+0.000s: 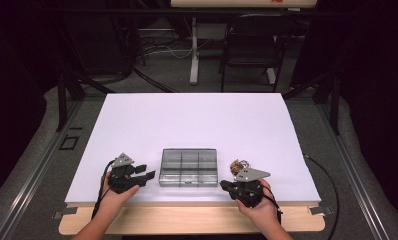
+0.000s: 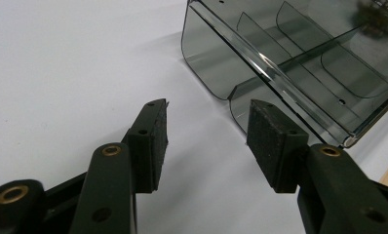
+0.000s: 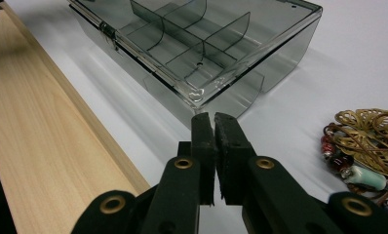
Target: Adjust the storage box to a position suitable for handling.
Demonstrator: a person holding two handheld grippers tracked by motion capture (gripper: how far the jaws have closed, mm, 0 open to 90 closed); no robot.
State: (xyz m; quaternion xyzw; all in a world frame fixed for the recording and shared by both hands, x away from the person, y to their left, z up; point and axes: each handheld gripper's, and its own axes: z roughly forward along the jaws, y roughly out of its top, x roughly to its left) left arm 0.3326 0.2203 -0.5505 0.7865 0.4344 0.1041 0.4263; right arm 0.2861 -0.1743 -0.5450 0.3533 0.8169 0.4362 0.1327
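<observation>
A smoky clear plastic compartment box lies closed near the table's front edge, its dividers showing through the lid. My left gripper rests left of the box, jaws open and empty, pointing at its near corner. My right gripper sits right of the box, pointing toward it. Its pads are pressed together with nothing between them, just short of the box's corner. A heap of brass and beaded jewellery lies beside the right gripper, also seen behind it.
The white tabletop stretches far behind the box. A wooden strip runs along the table's front edge. A dark chair and a table leg stand beyond the far edge.
</observation>
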